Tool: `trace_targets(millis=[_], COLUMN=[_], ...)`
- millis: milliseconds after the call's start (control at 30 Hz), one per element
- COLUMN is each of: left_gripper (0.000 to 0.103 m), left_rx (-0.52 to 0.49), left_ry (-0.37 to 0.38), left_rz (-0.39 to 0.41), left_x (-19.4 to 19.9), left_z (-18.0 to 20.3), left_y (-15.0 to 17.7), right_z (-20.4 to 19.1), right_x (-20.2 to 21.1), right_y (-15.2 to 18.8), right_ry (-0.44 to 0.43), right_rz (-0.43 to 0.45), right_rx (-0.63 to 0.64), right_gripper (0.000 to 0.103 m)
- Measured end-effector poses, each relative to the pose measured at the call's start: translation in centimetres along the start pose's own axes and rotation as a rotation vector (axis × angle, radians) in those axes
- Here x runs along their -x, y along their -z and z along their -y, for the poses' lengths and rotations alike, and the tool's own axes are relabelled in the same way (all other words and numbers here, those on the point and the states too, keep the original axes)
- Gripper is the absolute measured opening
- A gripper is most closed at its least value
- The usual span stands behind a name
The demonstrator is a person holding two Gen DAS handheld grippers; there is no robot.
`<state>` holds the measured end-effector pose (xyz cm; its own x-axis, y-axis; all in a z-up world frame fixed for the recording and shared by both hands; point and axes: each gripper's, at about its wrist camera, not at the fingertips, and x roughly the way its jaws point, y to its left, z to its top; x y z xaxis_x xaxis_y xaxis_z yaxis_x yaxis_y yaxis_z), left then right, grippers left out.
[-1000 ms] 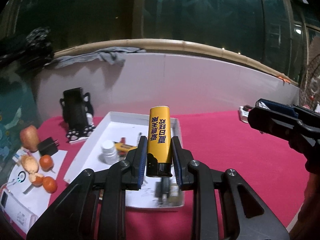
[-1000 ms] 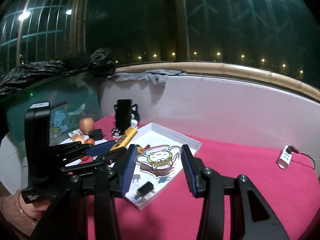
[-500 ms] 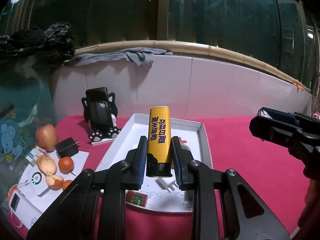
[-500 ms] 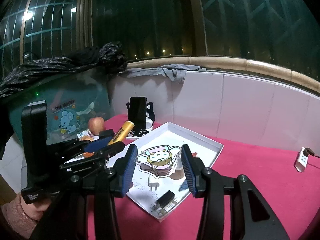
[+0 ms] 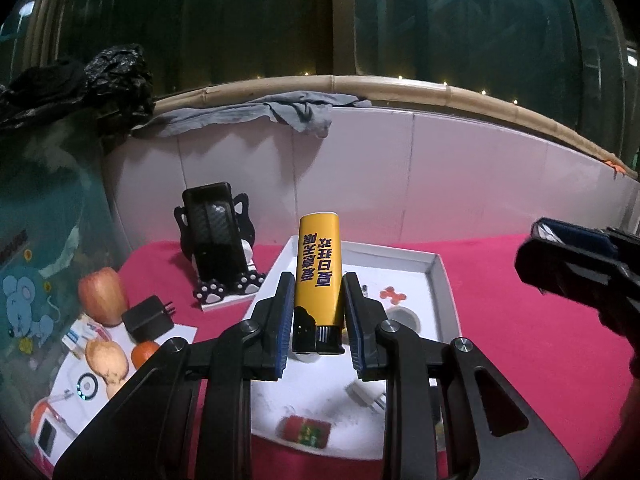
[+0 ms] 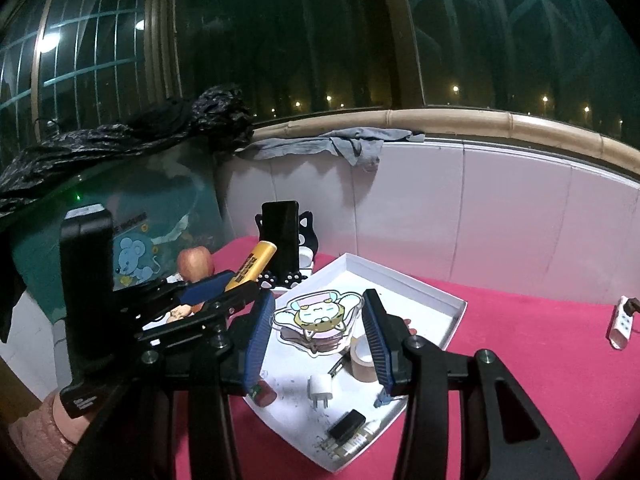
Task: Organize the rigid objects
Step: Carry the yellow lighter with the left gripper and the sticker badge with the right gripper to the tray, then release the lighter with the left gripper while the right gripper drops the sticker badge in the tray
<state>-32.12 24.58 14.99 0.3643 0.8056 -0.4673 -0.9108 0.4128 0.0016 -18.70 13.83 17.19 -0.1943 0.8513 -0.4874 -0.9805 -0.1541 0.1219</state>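
I note the red-covered table [image 6: 520, 344] lies bare to the right of the shallow white rectangular tray [image 6: 404, 280]; its left side is crowded up to the tiled wall. My left tongs [image 5: 316, 312] angle down above the tray's near end, pinching an upright yellow plastic lighter with dark printing [image 5: 318, 276]. My right tongs [image 6: 318, 320] clamp a flat clear acrylic cartoon figure [image 6: 316, 314] over the tray.
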Motion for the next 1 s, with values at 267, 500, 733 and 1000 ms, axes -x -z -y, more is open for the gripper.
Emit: trace_targets(millis=[267,500,733,1000], left_gripper=[0.024,0.024,0.024,0.024], left_rx=[0.039,0.016,0.021,0.005], left_ry=[0.025,0.054,0.073,0.075], left_rz=[-0.062,-0.151,-0.265,-0.317], left_x=[-3.6,-8.1,-13.4,-16.0], left_z=[-1.9,-1.3,-0.3,1.0], left_y=[-2.0,-2.8,-1.7,-0.3], right_z=[0.8,2.3,5.2,8.1], right_x=[-1.7,-4.6,-9.0,-14.2], right_y=[-0.9,-1.2,-0.5,0.9], right_ry=[0.007,0.030,0.076,0.093], right_rz=[-0.009,-0.031,-0.093,-0.196], right_rx=[-0.041,-0.088,-0.188,-0.317], right_gripper=[0.044,0.044,0.044,0.044])
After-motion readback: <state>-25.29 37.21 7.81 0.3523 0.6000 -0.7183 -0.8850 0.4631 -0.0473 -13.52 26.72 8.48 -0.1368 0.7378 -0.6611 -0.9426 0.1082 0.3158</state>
